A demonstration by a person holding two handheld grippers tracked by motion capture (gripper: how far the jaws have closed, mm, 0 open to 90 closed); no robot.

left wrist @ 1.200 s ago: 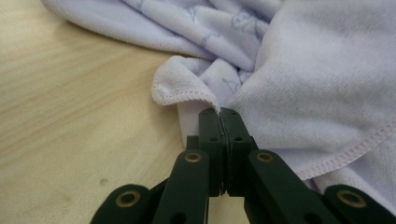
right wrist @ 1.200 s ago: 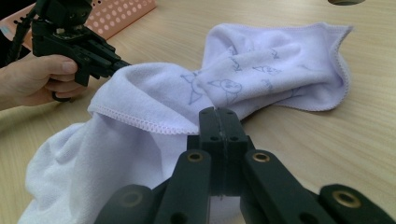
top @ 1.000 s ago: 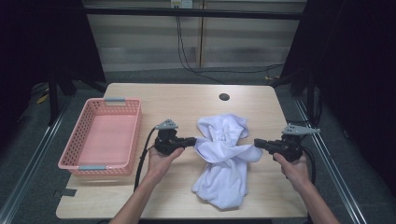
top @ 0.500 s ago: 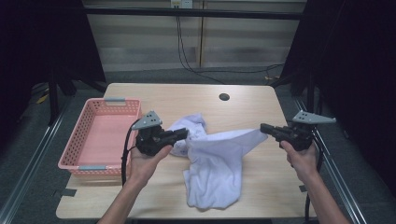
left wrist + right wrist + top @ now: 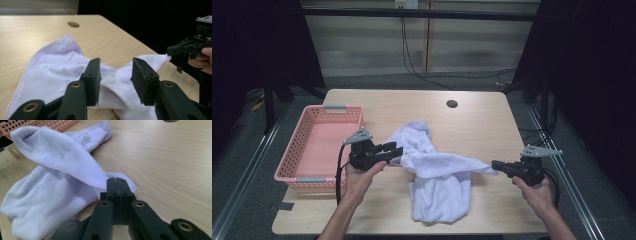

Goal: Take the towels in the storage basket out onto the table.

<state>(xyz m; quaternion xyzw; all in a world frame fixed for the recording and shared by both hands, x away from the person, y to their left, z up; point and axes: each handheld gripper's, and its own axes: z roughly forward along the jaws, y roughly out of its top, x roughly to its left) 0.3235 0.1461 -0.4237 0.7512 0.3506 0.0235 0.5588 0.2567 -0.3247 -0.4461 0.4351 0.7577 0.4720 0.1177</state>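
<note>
On table (image 5: 492, 117), rumpled white towel (image 5: 439, 185), stitched hem

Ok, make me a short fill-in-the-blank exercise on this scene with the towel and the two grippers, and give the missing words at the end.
1. The right gripper pinches a corner of the white ____ with its jaws shut.
2. The left gripper has just been opening its jaws; they now stand ____, with the towel lying between them.
3. The pink basket sits near the ____ edge of the table in the high view.

Missing words: towel; apart; left
</note>
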